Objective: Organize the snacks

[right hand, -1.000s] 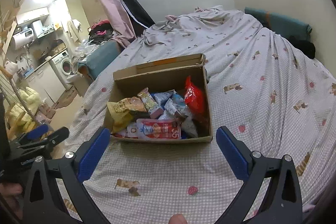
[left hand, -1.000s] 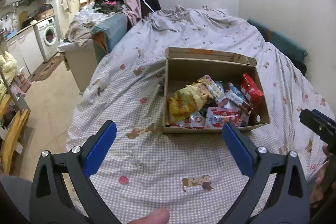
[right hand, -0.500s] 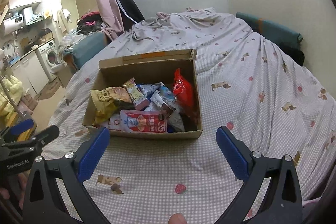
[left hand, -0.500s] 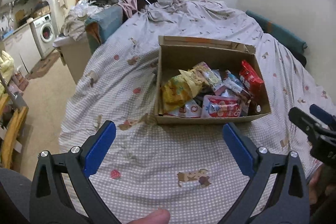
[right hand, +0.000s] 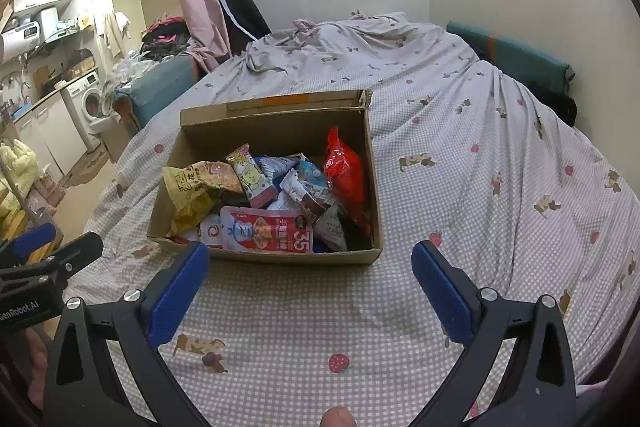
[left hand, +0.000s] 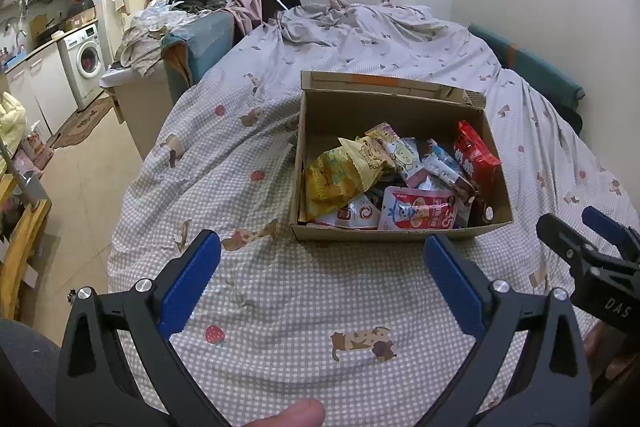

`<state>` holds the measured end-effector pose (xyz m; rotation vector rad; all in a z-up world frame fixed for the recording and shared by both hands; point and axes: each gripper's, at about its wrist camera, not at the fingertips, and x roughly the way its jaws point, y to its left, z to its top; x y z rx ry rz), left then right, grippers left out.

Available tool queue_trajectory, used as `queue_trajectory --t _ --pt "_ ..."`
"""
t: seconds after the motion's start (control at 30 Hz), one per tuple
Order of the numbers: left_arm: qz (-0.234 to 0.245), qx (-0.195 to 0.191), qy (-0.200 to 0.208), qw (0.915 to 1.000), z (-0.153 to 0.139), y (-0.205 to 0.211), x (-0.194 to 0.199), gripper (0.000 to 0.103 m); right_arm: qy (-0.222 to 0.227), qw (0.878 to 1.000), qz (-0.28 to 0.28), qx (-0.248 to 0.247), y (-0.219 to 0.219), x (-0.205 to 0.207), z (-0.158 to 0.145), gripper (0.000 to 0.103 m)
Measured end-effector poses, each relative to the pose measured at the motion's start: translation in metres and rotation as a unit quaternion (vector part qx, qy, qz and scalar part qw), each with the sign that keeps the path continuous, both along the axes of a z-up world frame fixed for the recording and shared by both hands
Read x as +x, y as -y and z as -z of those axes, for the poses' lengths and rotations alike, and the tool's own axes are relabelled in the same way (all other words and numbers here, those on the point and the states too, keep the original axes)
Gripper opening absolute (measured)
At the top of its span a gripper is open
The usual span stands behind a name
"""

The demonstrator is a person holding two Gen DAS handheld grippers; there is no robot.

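An open cardboard box [left hand: 400,233] stands on the bed and holds several snack packets: a yellow bag [left hand: 336,179], a red bag [left hand: 476,157] and a pink-white pouch [left hand: 416,213]. The box also shows in the right wrist view [right hand: 280,257], with the yellow bag [right hand: 192,187], red bag [right hand: 346,179] and pouch [right hand: 264,233]. My left gripper [left hand: 320,275] is open and empty, just in front of the box. My right gripper [right hand: 310,277] is open and empty, also in front of the box. Each gripper appears at the edge of the other's view.
The bed has a checked sheet [left hand: 300,307] with rumpled bedding at the far end [left hand: 352,27]. A teal cushion [right hand: 516,61] lies by the right wall. To the left are a drop to the floor, a cluttered cabinet [left hand: 140,83] and a washing machine [left hand: 86,61].
Both grippers have come closer to the box, which now looms larger and lower in both views. Both stay open and empty.
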<state>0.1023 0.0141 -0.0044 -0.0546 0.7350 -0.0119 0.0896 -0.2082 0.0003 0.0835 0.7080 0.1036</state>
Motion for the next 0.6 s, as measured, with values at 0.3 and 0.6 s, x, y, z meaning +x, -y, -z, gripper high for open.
queue_trajectory --t 0.3,0.6 --pt "-0.001 -0.001 0.003 1.0 -0.0009 -0.0008 -0.0004 0.101 -0.002 1.0 -0.002 -0.004 -0.0013 -0.0009 0.0007 0.103" --pt "-0.008 -0.007 0.0 0.9999 -0.0016 -0.0073 -0.0015 0.101 0.003 1.0 -0.003 -0.016 -0.0046 -0.0028 0.0001 0.103"
